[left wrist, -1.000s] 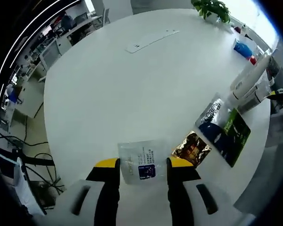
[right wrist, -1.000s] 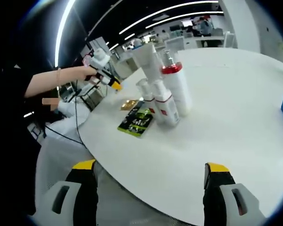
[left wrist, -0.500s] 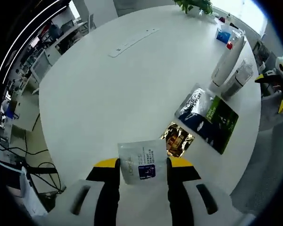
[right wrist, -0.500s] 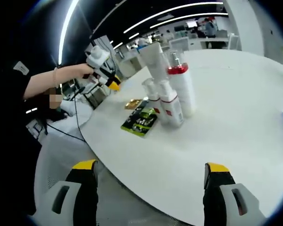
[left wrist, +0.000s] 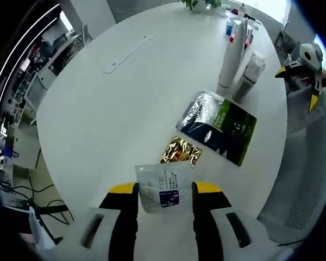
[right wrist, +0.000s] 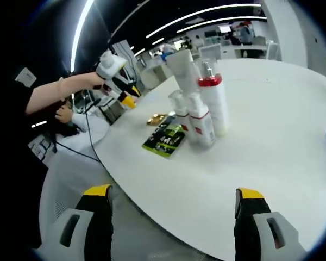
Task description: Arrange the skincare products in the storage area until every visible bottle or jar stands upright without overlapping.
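- clear sachet point(left wrist: 164, 186) w/ a blue label is pinched between the left gripper point(left wrist: 165, 191) jaws, held up over the near edge of the white table point(left wrist: 125, 103), not resting on it
- vs a sec ago the left gripper view has swung: gold sachet point(left wrist: 180, 152) and the dark/green pouch point(left wrist: 217, 126) now sit closer to centre, bottles further up. That's the camera moving, the stuff on the table looks the same
- sachet hasn't shifted in the jaws at all, so grip seems solid
- bottle cluster point(right wrist: 198, 103): tall white tube, red-collared pump bottle, two smaller white ones, all upright and packed just beside each other; pouch lies flat touching the cluster's base area
- right gripper point(right wrist: 174, 209) jaws spread wide, nothing between them, hanging off the table edge; that view barely changed
- my guess: sachet's being carried toward the other packets. The bottles already look sorted, so prob just needs a bare spot where it won't overlap the gold one
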